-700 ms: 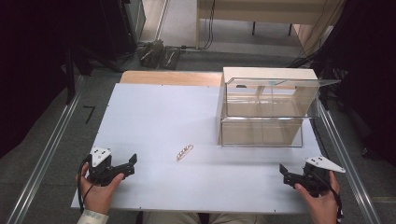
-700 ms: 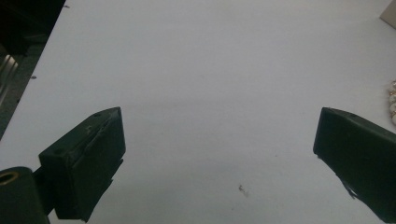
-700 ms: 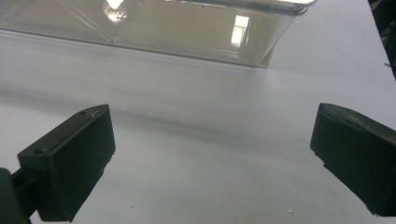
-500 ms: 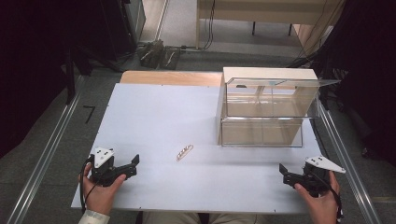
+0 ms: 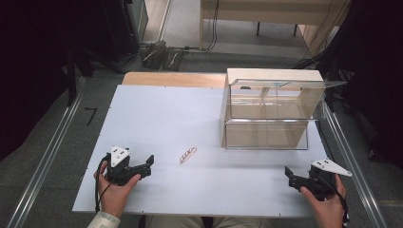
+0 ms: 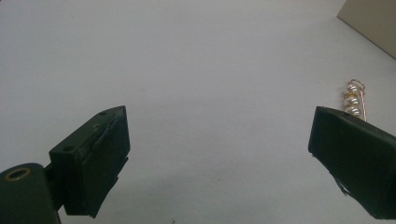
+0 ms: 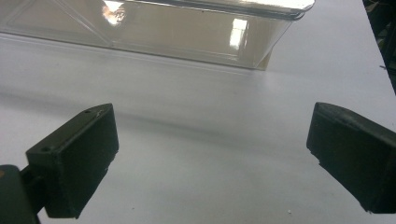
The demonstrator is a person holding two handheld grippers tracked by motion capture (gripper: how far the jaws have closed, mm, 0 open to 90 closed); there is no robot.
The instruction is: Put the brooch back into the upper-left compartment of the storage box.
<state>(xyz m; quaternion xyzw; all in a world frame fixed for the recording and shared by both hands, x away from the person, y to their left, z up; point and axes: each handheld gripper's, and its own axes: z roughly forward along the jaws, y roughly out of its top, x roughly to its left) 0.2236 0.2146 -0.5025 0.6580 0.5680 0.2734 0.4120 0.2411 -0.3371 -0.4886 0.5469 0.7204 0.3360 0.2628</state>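
Two tools wide, gripping nothing.
We hold the left tool (image 5: pixel 148 165) near the pearl clip (image 5: pixel 187 155); right tool (image 5: pixel 290 175) apart.

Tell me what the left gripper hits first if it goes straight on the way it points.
Probably the pearl clip. The open left gripper points toward it across bare table, though the clip lies slightly to the side of its line, so it may pass just beside it.

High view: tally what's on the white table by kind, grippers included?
Grippers: 2, the left gripper and the right gripper, both open and empty
Pearl hair clip: 1
Clear plastic box: 1
Total: 4
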